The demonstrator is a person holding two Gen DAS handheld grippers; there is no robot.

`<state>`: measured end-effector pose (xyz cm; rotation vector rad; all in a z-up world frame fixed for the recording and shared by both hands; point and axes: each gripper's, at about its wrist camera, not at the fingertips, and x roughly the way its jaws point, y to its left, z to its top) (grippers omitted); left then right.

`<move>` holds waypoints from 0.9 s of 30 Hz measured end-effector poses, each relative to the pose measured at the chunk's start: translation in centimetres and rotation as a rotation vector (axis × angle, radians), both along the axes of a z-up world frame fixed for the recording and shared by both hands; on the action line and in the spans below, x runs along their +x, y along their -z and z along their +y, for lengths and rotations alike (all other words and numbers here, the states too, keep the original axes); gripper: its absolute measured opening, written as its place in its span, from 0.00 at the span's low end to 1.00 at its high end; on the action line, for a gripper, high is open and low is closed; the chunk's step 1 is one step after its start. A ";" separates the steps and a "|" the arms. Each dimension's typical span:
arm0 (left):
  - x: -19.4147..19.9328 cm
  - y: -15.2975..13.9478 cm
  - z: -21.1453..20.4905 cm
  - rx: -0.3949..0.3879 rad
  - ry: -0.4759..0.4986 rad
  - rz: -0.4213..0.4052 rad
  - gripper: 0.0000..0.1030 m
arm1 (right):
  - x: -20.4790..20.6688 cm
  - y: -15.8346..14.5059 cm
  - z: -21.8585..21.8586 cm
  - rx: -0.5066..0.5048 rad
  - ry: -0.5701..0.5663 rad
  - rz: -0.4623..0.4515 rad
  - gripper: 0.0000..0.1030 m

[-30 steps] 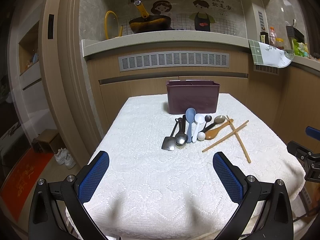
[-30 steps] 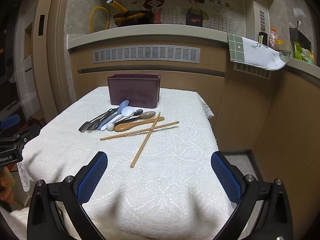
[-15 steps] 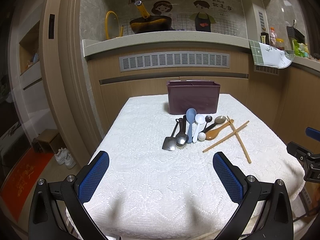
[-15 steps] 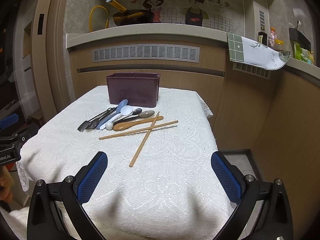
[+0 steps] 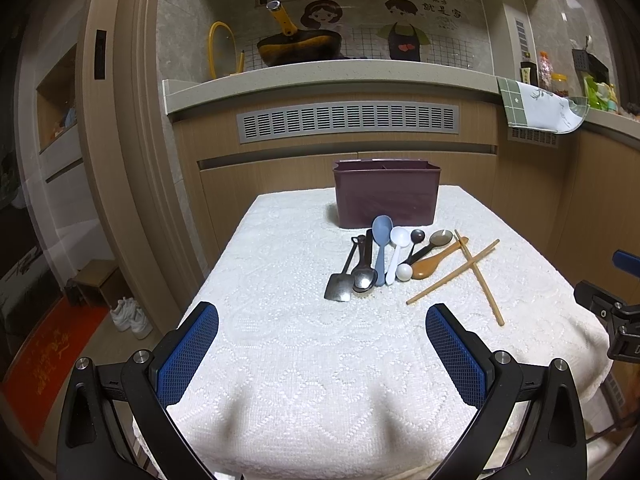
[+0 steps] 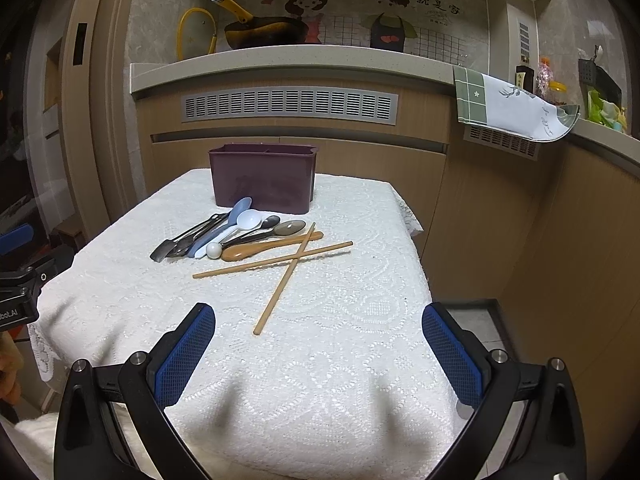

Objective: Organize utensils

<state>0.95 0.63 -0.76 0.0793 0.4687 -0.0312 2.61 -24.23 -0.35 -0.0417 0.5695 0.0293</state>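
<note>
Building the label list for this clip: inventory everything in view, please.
utensil caddy: 1, dark purple, far end of table, divided inside
chopsticks: 2, light wood, crossed, right of the spoons
wooden spoon: 1, brown, beside the chopsticks
plastic spoons: 2, one light blue, one white, in front of caddy
metal spoons: about 4, dark or steel, in the same cluster; exact count unclear
small spatula: 1, dark metal, left end of cluster
white ball: 1, near end of cluster
tablecloth: 1, white, covers table
pan: 1, dark with yellow handle, back counter
towel: 1, green and white, over counter edge
left tongs: open, empty
right tongs: open, empty
</note>
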 end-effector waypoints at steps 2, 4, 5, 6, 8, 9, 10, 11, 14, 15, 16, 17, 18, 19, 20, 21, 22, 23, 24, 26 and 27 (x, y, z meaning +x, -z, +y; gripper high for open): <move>0.4 0.0 0.0 0.010 0.004 0.010 1.00 | 0.3 -0.1 0.0 -0.014 0.003 0.001 1.00; 1.2 -0.1 -0.1 0.010 0.012 0.023 1.00 | 0.8 -0.3 -0.1 -0.027 0.001 0.001 1.00; 1.8 -0.2 0.0 0.006 0.018 0.031 1.00 | 1.2 -0.5 -0.1 -0.031 -0.002 0.003 1.00; 2.5 -0.3 0.0 0.004 0.023 0.038 1.00 | 1.6 -0.7 -0.1 -0.035 -0.006 0.007 1.00; 4.0 -0.4 -0.1 0.002 0.040 0.059 1.00 | 2.6 -0.8 -0.2 -0.041 -0.018 0.022 1.00; 4.8 -0.4 -0.2 -0.005 0.060 0.077 1.00 | 3.3 -0.9 -0.3 -0.040 -0.022 0.035 1.00; 5.4 -0.4 -0.2 -0.012 0.075 0.091 1.00 | 3.9 -0.9 -0.3 -0.038 -0.028 0.048 1.00; 6.5 -0.3 -0.3 -0.027 0.101 0.115 1.00 | 4.7 -0.9 -0.3 -0.036 -0.038 0.064 1.00; 8.8 0.0 -0.5 -0.044 0.118 0.145 1.00 | 6.7 -0.8 0.1 -0.059 -0.050 0.089 1.00; 9.7 0.1 -0.6 -0.045 0.110 0.152 1.00 | 7.5 -0.8 0.2 -0.076 -0.054 0.097 1.00; 10.3 0.3 -0.7 -0.044 0.108 0.157 1.00 | 8.2 -0.8 0.4 -0.089 -0.056 0.105 1.00; 11.5 0.5 -0.7 -0.049 0.112 0.173 1.00 | 9.2 -0.8 0.6 -0.106 -0.050 0.120 1.00; 12.3 0.7 -0.8 -0.053 0.112 0.186 1.00 | 10.0 -0.6 0.8 -0.129 -0.040 0.132 1.00; 13.0 0.9 -0.8 -0.056 0.111 0.196 1.00 | 10.9 -0.5 1.0 -0.158 -0.035 0.138 1.00; 14.0 1.1 -0.8 -0.065 0.115 0.212 1.00 | 11.6 -0.2 1.3 -0.188 -0.037 0.139 1.00; 14.9 1.4 -0.8 -0.077 0.126 0.227 1.00 | 12.3 0.1 1.7 -0.219 -0.044 0.139 1.00; 15.5 1.5 -0.8 -0.083 0.134 0.233 1.00 | 13.1 0.4 2.1 -0.247 -0.057 0.133 1.00; 16.4 1.6 -0.9 -0.091 0.152 0.241 1.00 | 13.7 0.6 2.3 -0.262 -0.066 0.127 1.00; 17.1 1.6 -1.1 -0.094 0.166 0.247 0.99 | 14.5 0.8 2.4 -0.265 -0.078 0.121 1.00; 18.8 1.8 -1.3 -0.097 0.196 0.271 0.99 | 16.1 1.2 2.6 -0.242 -0.109 0.136 1.00; 19.4 1.8 -1.3 -0.100 0.206 0.282 0.98 | 16.9 1.4 2.8 -0.226 -0.126 0.148 1.00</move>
